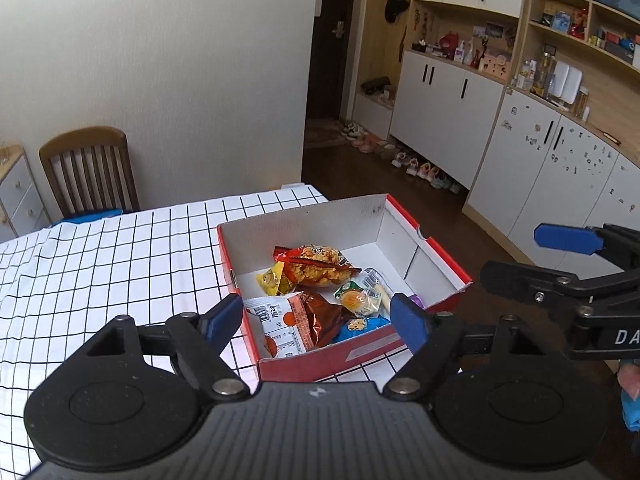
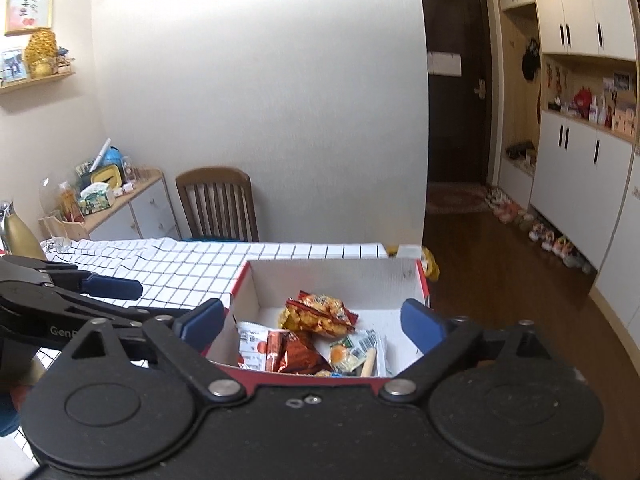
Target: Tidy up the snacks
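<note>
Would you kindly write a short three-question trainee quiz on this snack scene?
1. True or false: both the left claw and the right claw are open and empty.
2. Where do the snack packets lie? A) on the checked tablecloth B) in the red cardboard box with white inside C) on the wooden chair
3. Fill in: the orange crackers packet lies ___ from the claws than the white barcode packet.

Key: 1 true; 2 B; 3 farther
</note>
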A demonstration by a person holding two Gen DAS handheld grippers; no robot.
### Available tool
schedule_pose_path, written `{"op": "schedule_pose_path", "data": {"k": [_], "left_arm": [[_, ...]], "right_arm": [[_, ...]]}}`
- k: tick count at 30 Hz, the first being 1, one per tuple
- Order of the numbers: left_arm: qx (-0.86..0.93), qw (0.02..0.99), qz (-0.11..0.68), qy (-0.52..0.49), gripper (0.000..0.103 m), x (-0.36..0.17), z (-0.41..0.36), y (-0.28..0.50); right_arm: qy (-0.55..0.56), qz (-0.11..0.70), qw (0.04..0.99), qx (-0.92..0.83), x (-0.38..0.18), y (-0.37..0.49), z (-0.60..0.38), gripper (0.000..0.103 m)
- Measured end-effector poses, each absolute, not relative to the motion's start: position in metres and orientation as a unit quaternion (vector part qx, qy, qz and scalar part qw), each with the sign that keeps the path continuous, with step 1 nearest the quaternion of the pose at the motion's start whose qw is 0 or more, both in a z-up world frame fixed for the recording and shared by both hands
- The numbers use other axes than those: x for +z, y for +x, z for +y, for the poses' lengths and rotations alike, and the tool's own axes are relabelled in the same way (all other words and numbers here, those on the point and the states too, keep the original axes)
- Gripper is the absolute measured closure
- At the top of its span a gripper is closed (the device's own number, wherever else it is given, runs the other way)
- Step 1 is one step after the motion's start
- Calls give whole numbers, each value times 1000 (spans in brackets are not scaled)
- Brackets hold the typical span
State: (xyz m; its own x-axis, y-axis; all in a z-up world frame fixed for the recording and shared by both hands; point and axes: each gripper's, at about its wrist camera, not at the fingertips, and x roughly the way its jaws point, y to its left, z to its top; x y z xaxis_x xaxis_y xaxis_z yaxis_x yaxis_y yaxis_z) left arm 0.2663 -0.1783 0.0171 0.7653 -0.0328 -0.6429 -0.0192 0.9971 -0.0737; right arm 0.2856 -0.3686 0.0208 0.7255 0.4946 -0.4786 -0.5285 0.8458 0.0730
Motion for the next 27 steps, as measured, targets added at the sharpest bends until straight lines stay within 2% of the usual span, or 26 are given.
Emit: {"op": "schedule_pose_path", "data": {"k": [3, 5, 12, 16, 27], "left_arm": [[-3, 941, 337, -39, 22, 20, -177, 257], [2, 943, 331, -39, 18, 21, -177, 251], [9, 945, 323, -56, 15, 23, -172, 236], [10, 942, 325, -82, 2, 20, -166, 230], [26, 941, 323, -97, 2, 17, -164, 219]], "right_arm": [[-27, 233, 932, 277, 24, 277, -371, 2], [-16, 229, 932, 280, 25, 273, -374, 1], [-37, 214, 938, 270, 25, 257, -373, 0], [-48, 209, 940, 265, 23, 248, -372, 0], [-45, 213, 941, 259, 18, 237, -375, 0]]}}
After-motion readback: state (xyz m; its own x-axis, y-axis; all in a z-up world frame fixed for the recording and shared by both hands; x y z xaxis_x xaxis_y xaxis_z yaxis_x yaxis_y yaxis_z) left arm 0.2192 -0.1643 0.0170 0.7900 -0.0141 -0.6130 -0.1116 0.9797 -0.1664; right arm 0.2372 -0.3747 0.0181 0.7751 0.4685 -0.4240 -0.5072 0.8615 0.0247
